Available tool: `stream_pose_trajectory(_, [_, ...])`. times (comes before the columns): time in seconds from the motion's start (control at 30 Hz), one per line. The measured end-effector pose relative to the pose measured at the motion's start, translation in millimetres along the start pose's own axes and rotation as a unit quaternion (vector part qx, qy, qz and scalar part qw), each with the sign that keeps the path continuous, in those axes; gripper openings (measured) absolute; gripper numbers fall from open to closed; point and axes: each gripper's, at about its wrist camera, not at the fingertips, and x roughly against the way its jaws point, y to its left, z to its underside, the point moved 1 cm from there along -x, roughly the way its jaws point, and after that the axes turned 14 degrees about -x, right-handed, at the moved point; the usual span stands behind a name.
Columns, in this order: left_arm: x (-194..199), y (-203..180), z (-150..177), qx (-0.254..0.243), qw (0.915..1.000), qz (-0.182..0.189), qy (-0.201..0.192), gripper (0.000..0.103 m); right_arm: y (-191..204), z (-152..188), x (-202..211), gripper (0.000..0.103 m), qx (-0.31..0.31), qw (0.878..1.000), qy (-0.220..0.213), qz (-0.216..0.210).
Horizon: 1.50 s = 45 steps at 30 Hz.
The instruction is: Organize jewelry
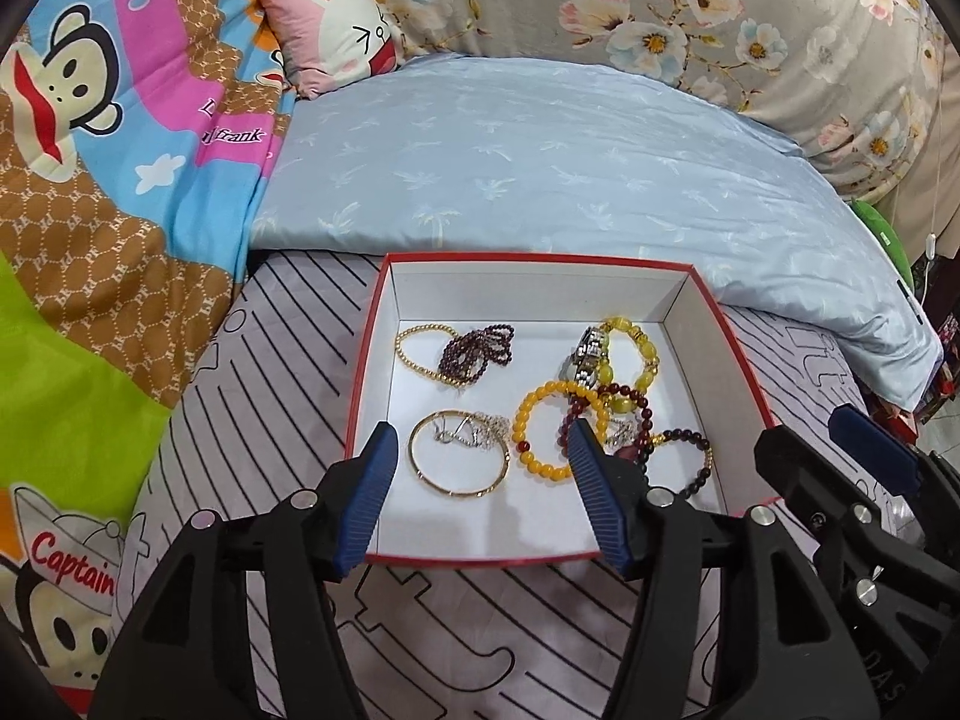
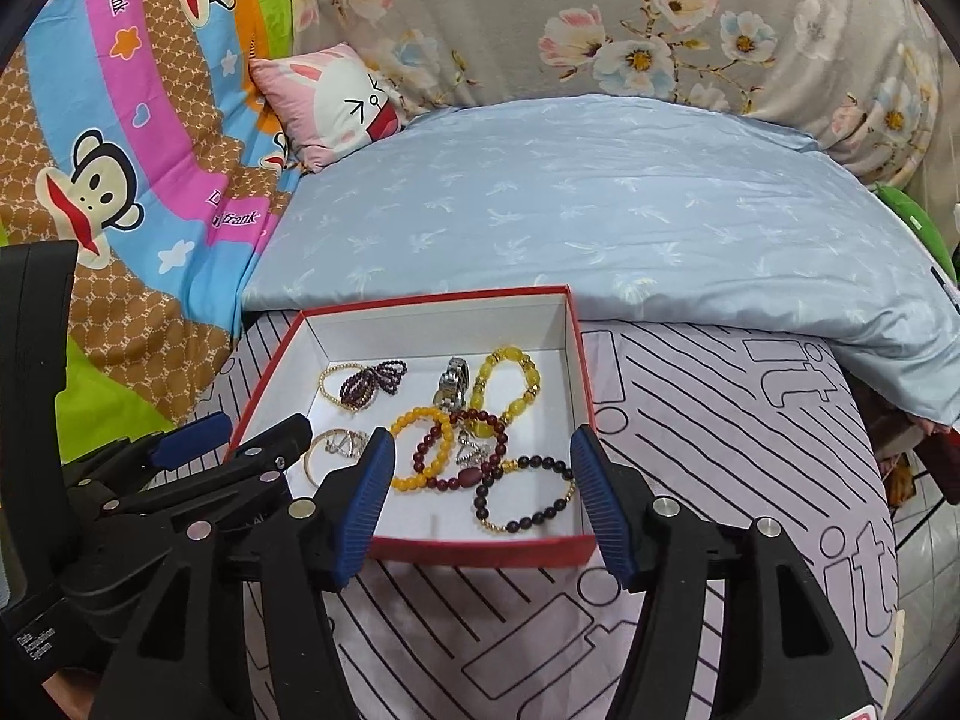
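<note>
- Red-walled, white-lined box (image 1: 741, 354) sits open on a striped lilac sheet (image 1: 288, 324) on the bed, just in front of a pale blue quilt (image 1: 540, 168).
- All the jewelry lies loose on the box floor.
- Far left corner: a thin gold bead bracelet (image 1: 414, 354) touching a bunched dark purple bead strand (image 1: 477, 351).
- Near left: a plain gold bangle (image 1: 459, 459) with a silver chain (image 1: 474, 429) heaped across its far side.
- Far right: a silver watch (image 1: 585, 354) leaning against a pale yellow stone bracelet (image 1: 630, 354).
- Middle: an orange-yellow bead bracelet (image 1: 549, 432), overlapped on its right by a dark red bead bracelet (image 2: 435, 450).
- Near right: a black bead bracelet with gold spacers (image 2: 525, 495), touching the red one; a small silver piece (image 2: 471, 447) lies in the tangle between them, too small to identify.
- Left hand-held gripper (image 1: 483, 438) hovers over the near left part of the box, its blue-padded fingers (image 1: 375, 480) wide apart and holding nothing; the bangle shows in the gap between them.
- Right hand-held gripper (image 2: 483, 447) hangs over the near right part of the box, fingers (image 2: 600, 492) likewise spread and empty, with the red and black bracelets between them.
- Both tools sit side by side, each visible at the edge of the other's view.
- Behind the box: a cartoon monkey blanket (image 1: 120, 120) at left, a pink rabbit cushion (image 1: 336, 30), and a grey floral duvet (image 1: 690, 18) at the back.
</note>
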Motion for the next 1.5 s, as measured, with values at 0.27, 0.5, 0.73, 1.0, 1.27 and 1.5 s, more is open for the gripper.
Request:
stream_pose_trajectory(0.27, [16, -2, 16, 0.004, 0.9999, -0.015, 0.005, 0.068, -7, 15, 17, 0.066, -0.009, 1.000, 0.000, 0.009])
stream_pose_trajectory(0.5, [24, 0, 23, 0.010, 0.9995, -0.027, 0.008, 0.074, -5, 18, 23, 0.069, -0.006, 1.000, -0.002, 0.016])
stream_pose_trajectory(0.73, [26, 1, 25, 0.011, 0.9988, -0.048, 0.009, 0.079, -3, 20, 27, 0.074, 0.003, 0.999, -0.015, 0.035])
stream_pose_trajectory(1.0, [21, -1, 29, 0.009, 0.9981, -0.058, 0.018, 0.080, -6, 24, 22, 0.075, -0.001, 0.999, -0.010, 0.045])
stream_pose_trajectory(1.27, [21, -2, 30, 0.008, 0.9976, -0.066, 0.019, 0.080, -8, 27, 21, 0.075, -0.007, 0.999, -0.010, 0.047])
stream_pose_trajectory(1.5, [22, -3, 30, 0.008, 0.9974, -0.069, 0.018, 0.081, -8, 27, 21, 0.075, -0.008, 0.999, -0.010, 0.047])
